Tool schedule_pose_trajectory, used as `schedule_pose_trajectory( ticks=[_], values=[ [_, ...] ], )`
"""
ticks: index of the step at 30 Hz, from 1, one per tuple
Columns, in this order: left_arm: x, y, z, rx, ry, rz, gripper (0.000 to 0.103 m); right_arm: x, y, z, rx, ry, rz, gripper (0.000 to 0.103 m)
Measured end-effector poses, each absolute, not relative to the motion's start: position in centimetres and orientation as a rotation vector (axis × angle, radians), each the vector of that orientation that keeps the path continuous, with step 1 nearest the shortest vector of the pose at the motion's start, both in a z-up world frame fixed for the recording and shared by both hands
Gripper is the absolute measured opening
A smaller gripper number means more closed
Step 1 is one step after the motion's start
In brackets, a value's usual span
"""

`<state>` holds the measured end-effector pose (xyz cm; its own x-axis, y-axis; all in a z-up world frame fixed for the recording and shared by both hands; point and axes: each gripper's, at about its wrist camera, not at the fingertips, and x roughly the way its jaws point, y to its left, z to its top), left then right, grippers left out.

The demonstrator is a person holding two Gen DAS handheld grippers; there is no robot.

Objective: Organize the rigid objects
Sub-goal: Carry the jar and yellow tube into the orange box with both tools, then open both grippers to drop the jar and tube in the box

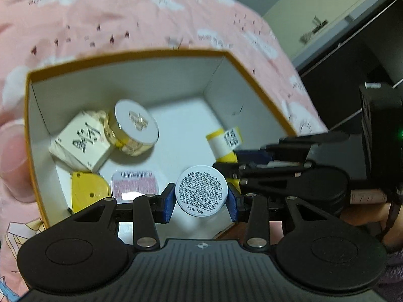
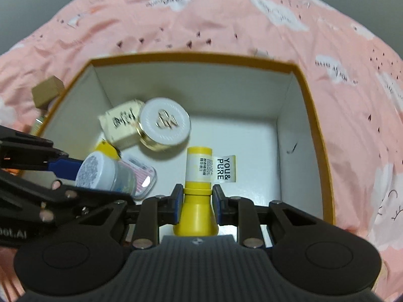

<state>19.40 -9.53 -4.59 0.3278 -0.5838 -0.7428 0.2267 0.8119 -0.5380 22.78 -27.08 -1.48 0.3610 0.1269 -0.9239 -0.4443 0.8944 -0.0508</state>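
Above an open box (image 1: 236,61) with an orange rim and white inner walls, set on a pink printed bedsheet (image 1: 126,15), two grippers are held side by side. A small round jar (image 1: 201,190) with a white, text-covered base is clamped between the blue pads of the left gripper (image 1: 201,196), over the near part of the box. A yellow bottle (image 2: 197,173) with a white label band is pinched at its neck by the right gripper (image 2: 197,202), its capped end pointing into the box and a "YOU & PURE" tag sticking out to one side. On the box floor a cream carton (image 1: 80,141) with black calligraphy is seen against the left wall, with a gold jar (image 1: 133,128) under a white lid leaning tilted against it. Nearer, a flat yellow item (image 1: 88,191) and a clear pink-tinted case (image 1: 134,185) are lying side by side. Outside the box, just beside its left wall, a small brown carton (image 2: 46,91) is visible on the sheet.
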Motion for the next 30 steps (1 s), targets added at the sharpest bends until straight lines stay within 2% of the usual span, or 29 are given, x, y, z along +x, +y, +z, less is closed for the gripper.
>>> schedule_pose_trajectory(
  ticks=[14,22,26,30],
  values=[
    [20.3,-9.2,-7.2,-0.396,1.253,-0.492,0.046,24.1,-26.5,-4.4,-0.298,1.259,0.396,0.023],
    [19.9,-8.8,-6.7,-0.379,1.238,-0.462,0.060,24.2,-26.5,-4.5,-0.290,1.256,0.397,0.023],
    [19.7,-8.4,-6.2,-0.403,1.216,-0.474,0.076,24.3,-26.9,-4.5,-0.282,1.260,0.382,0.024],
    [19.0,-7.6,-4.8,-0.410,1.145,-0.441,0.078,24.3,-27.0,-4.6,-0.275,1.263,0.376,0.024]
  ],
)
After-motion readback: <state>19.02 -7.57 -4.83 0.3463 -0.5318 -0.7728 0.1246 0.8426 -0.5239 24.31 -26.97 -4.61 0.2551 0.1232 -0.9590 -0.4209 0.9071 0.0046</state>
